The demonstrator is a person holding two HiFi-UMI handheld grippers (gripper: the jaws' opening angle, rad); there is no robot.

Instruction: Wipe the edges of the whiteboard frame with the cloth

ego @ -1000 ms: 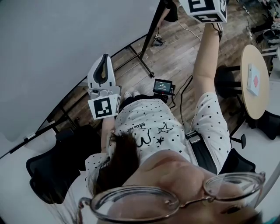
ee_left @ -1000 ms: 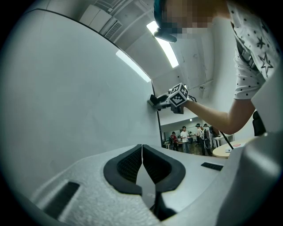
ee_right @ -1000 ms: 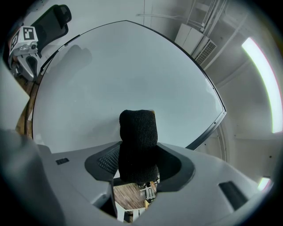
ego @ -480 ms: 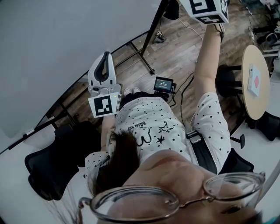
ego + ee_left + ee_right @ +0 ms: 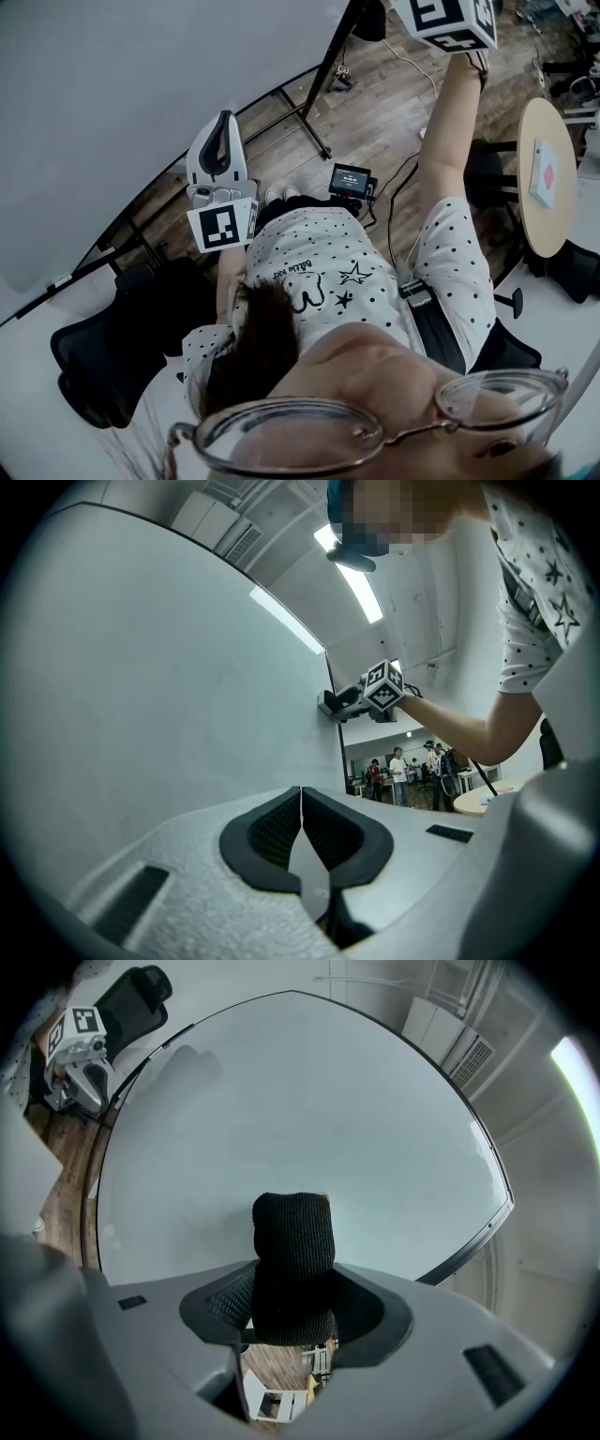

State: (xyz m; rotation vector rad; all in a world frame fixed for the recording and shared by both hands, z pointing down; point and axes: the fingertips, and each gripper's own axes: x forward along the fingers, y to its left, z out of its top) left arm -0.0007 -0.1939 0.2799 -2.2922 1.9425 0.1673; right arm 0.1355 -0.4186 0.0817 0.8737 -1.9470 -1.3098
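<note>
Right gripper view: right gripper (image 5: 293, 1321) clamps the black cloth (image 5: 292, 1241) before the whiteboard (image 5: 309, 1110); the head view cuts these jaws off at its top. Left gripper view: left gripper (image 5: 301, 841) closed, empty; cloth-holding gripper at the frame (image 5: 341, 752) edge.

Wood-plank floor (image 5: 375, 122) running across room, dark cable (image 5: 392, 211) trailing over it. Round pale table (image 5: 544, 234) standing at right, white card with pink mark (image 5: 544, 173) lying on top. Black office chair (image 5: 103, 366) sitting at lower left, another dark chair (image 5: 483, 173) standing just beside table. Long ceiling light strips (image 5: 286, 618) glowing overhead. People (image 5: 398, 771) standing in bright far area. Vented unit (image 5: 473, 1058) hanging near ceiling.
</note>
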